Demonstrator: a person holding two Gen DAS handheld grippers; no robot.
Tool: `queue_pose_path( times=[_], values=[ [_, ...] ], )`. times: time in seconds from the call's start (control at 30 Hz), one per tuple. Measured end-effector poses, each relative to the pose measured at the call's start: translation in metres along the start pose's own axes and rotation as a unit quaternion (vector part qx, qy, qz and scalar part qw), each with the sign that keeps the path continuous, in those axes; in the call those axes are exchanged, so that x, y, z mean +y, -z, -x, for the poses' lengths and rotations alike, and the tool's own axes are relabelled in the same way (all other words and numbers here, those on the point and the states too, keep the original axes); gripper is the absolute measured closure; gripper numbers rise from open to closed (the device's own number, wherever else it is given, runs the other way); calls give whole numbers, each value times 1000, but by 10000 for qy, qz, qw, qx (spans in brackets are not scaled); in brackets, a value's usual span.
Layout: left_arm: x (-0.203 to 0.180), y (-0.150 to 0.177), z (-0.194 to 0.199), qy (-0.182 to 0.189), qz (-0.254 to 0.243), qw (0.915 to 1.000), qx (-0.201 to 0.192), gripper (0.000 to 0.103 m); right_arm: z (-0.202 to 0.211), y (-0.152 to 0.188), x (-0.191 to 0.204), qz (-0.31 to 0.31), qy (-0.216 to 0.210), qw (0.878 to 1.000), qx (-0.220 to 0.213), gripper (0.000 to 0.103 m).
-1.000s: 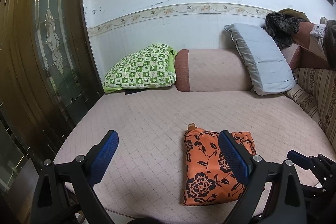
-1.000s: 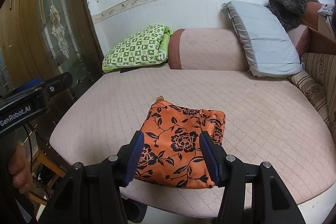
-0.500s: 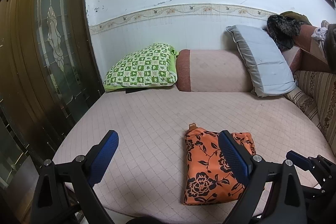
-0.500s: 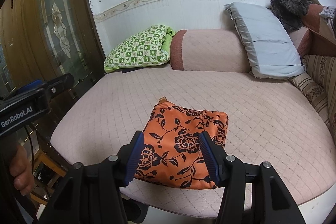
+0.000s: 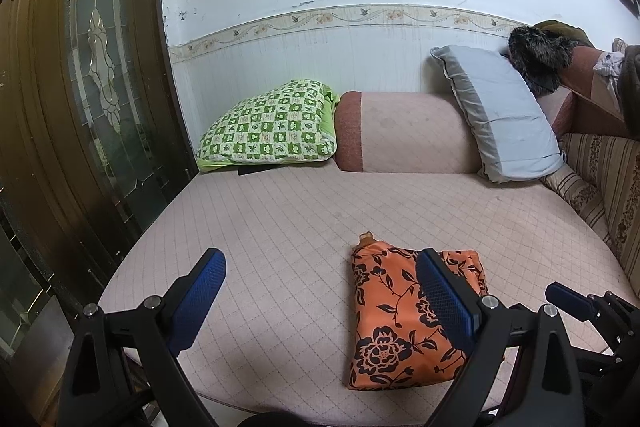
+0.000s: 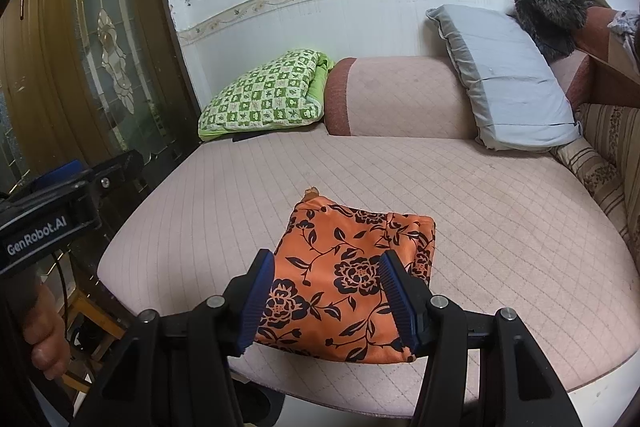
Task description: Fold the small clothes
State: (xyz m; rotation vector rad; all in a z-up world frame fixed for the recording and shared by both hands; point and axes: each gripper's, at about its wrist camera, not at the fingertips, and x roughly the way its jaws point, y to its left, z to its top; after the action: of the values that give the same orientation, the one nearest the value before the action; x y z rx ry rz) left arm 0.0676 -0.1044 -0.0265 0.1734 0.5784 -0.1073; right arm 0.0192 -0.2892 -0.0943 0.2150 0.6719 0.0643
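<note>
A folded orange garment with a black flower print [image 5: 396, 315] lies flat near the front edge of the pink quilted bed [image 5: 304, 227]. It also shows in the right wrist view [image 6: 352, 271]. My left gripper [image 5: 320, 291] is open and empty, held above the bed to the left of the garment; its right finger overlaps the garment's right part in view. My right gripper [image 6: 326, 291] is open and empty, hovering in front of the garment's near edge.
A green checked pillow [image 5: 272, 131], a pink bolster [image 5: 404, 135] and a grey pillow [image 5: 500, 115] lean along the back wall. A striped cushion [image 5: 600, 179] lines the right side. A dark wooden door with glass [image 5: 80, 87] stands at the left.
Both grippers have drawn back and risen slightly from the folded garment. The garment has not moved.
</note>
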Motion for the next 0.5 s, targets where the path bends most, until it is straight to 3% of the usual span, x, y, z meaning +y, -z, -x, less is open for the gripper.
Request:
queue_pose_path(
  times=[0.5],
  values=[
    [-5, 0, 2, -13, -48, 9999, -124, 7, -2, -4, 4, 50, -31, 10000, -13, 45]
  ],
)
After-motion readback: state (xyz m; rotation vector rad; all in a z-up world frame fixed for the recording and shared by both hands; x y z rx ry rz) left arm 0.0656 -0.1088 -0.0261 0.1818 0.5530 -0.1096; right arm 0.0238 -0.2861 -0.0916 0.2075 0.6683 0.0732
